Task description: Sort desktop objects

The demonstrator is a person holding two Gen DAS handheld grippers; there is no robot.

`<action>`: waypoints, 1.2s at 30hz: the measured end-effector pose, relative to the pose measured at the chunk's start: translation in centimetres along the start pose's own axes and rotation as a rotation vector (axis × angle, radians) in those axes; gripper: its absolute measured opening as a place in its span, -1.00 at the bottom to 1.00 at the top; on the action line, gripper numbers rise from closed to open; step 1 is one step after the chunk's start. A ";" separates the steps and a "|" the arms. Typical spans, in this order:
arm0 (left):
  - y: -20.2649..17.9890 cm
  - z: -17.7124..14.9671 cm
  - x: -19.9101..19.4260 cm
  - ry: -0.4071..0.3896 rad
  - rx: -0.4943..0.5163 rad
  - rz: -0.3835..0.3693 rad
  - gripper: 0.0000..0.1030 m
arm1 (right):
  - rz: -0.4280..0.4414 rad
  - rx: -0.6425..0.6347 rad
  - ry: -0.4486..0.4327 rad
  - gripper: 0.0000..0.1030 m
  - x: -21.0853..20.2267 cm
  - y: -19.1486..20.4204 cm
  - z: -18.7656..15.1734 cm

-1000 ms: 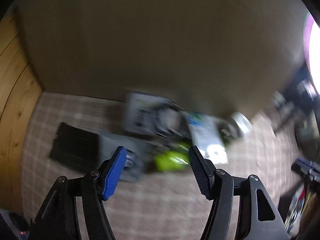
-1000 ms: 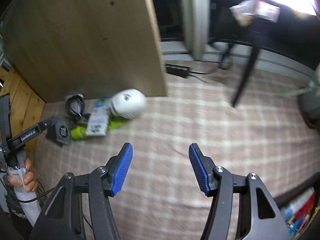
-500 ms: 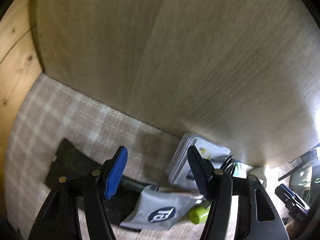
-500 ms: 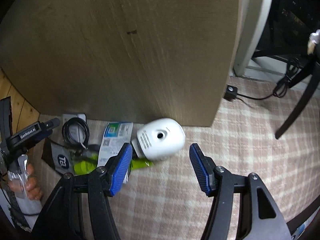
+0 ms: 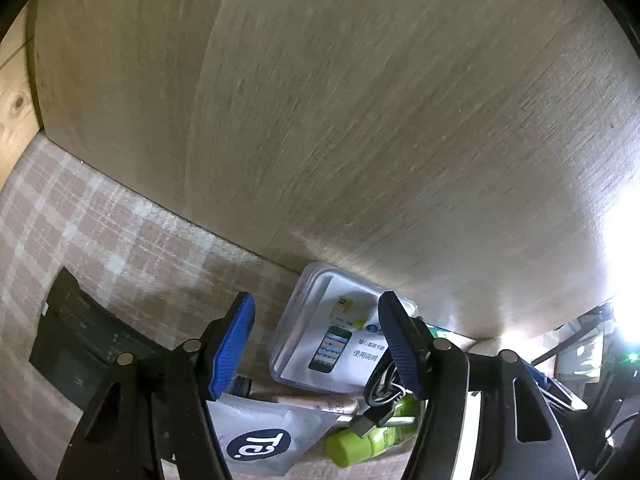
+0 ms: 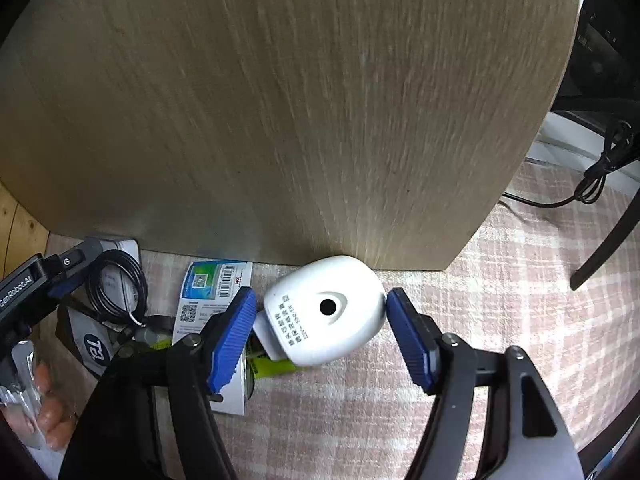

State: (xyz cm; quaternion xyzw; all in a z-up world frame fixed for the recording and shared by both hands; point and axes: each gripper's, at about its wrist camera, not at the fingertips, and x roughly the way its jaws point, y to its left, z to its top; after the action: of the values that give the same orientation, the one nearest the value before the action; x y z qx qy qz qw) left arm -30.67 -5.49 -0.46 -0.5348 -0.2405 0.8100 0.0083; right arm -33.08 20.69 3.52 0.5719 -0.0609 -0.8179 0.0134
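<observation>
In the right wrist view my right gripper (image 6: 320, 336) straddles a white rounded device (image 6: 320, 316) with a dark hole in its top. Its jaws are opening, and the blue pads (image 6: 234, 336) stand just off the device's sides. In the left wrist view my left gripper (image 5: 318, 344) is over a clear plastic case (image 5: 320, 332) holding a phone leaflet. Its jaws are opening slightly and touch nothing. A grey pouch (image 5: 260, 440), a green marker (image 5: 360, 440), a rose-gold pen (image 5: 312, 400) and a coiled black cable (image 5: 384, 380) lie just below the case.
A tall wooden panel (image 6: 280, 100) stands right behind the pile on the checked cloth (image 6: 520, 300). A flat black pad (image 5: 72, 344) lies to the left, a printed card (image 6: 212, 284) beside the white device. A hand (image 6: 44, 412) holds the other gripper. Dark legs and a cord (image 6: 600, 176) are at the right.
Both grippers have moved toward the panel and down onto the pile. The right one now straddles the white device with wider jaws. The left one now hangs over the clear case.
</observation>
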 end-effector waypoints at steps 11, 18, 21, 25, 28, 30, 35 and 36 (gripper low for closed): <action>-2.4 -1.3 1.6 0.028 0.130 0.072 0.16 | 0.024 0.008 0.060 0.29 0.6 -0.2 -0.4; -2.6 -2.0 3.0 0.062 0.153 0.050 0.21 | 0.065 0.040 0.123 0.24 2.1 -0.5 -0.8; -3.6 -3.2 3.3 0.070 0.196 0.041 0.23 | 0.047 0.008 0.119 0.19 1.9 0.0 -1.1; -5.4 -5.6 3.7 0.087 0.233 0.006 0.24 | 0.055 -0.008 0.124 -0.03 1.5 0.1 -1.7; -6.7 -8.3 3.6 0.104 0.268 -0.009 0.30 | 0.042 -0.038 0.121 -0.15 0.9 -0.2 -2.8; -7.1 -9.9 3.3 0.109 0.287 -0.016 0.31 | 0.044 -0.038 0.125 -0.15 0.4 -0.9 -3.9; -8.0 -15.2 2.3 0.133 0.351 -0.040 0.35 | 0.054 -0.046 0.137 -0.16 -1.3 -3.3 -7.5; -8.2 -16.3 2.1 0.137 0.362 -0.041 0.36 | 0.052 -0.048 0.141 -0.16 -1.6 -3.7 -8.2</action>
State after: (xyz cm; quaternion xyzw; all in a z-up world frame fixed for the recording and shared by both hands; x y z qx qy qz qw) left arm -19.41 8.53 -4.08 -0.5735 -0.1005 0.8014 0.1372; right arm -24.66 23.83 1.83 0.6257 -0.0552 -0.7763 0.0525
